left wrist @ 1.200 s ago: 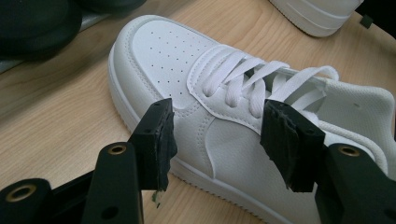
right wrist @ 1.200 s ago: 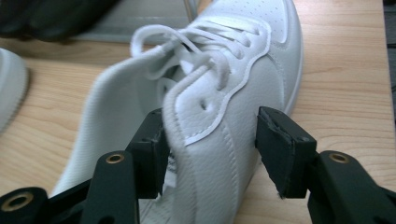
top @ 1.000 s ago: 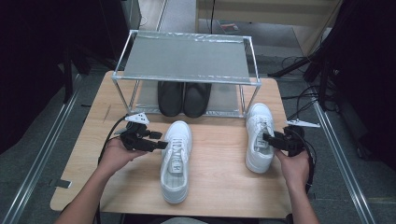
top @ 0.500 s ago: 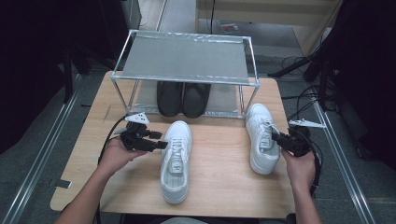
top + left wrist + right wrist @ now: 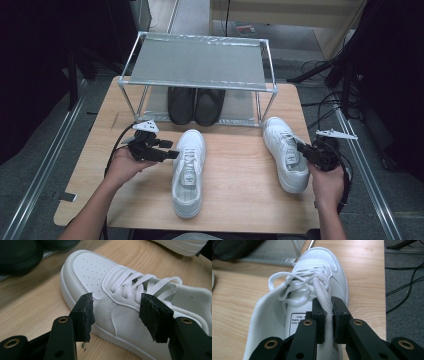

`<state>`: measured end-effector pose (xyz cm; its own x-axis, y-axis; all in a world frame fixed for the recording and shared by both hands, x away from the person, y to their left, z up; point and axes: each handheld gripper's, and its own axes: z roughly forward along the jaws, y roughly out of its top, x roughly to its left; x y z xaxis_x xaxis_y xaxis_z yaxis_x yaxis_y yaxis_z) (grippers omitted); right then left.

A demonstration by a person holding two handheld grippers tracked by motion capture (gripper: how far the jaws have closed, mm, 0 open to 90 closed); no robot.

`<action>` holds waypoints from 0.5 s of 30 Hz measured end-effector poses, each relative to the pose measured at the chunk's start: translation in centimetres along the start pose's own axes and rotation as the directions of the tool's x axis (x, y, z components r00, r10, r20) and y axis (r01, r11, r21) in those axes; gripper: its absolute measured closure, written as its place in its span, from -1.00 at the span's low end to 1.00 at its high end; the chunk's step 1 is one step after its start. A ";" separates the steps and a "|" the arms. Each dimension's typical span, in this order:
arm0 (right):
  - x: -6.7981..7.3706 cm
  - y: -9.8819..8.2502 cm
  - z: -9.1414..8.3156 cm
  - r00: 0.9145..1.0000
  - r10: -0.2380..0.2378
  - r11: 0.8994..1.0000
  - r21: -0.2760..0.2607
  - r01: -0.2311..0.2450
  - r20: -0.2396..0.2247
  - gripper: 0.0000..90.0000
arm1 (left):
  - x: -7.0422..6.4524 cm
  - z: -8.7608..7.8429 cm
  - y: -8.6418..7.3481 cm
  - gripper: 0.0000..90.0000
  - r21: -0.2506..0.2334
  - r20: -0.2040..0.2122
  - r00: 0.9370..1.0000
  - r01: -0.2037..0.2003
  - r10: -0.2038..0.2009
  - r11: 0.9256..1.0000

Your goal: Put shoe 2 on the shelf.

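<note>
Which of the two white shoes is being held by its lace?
The white shoe on the right: the right tongs pinch its lace. The middle one isn't gripped.

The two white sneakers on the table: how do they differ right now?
The left sneaker sits between the left gripper's open jaws, ungripped; the right sneaker has its tongue pinched by the right gripper, whose jaws have just been closing. The left sneaker lies nearer the table's front edge; the right one nearer the rack. Both are white, laced, toes toward the rack.

The high view looks forward and down over the whole worktop point(image 5: 240, 190). Each gripper view rides close behind its own hand-held gripper, facing a white shoe just ahead; the high view shares both shoes.
</note>
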<state>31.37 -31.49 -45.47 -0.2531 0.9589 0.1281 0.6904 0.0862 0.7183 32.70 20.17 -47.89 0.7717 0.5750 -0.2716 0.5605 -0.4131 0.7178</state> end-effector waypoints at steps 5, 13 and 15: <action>0.3 -0.4 -0.9 1.000 -0.005 1.000 -0.011 0.004 -0.017 0.87 | 0.0 0.0 0.0 0.00 -0.003 -0.001 1.000 0.001 -0.001 1.000; 1.4 -1.2 -2.2 0.998 -0.023 1.000 -0.008 0.023 -0.062 0.87 | 0.2 0.1 0.1 0.00 -0.006 0.007 1.000 0.010 -0.010 1.000; 1.6 -1.2 -2.4 0.997 -0.023 1.000 -0.008 0.023 -0.067 0.87 | 0.2 0.2 0.1 0.00 -0.003 0.007 1.000 0.011 -0.011 1.000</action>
<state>28.53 -30.71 -44.53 -0.3141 0.9364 0.1568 0.6791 0.1061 0.7263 33.01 20.11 -48.00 0.7677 0.5745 -0.2840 0.5678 -0.4044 0.7170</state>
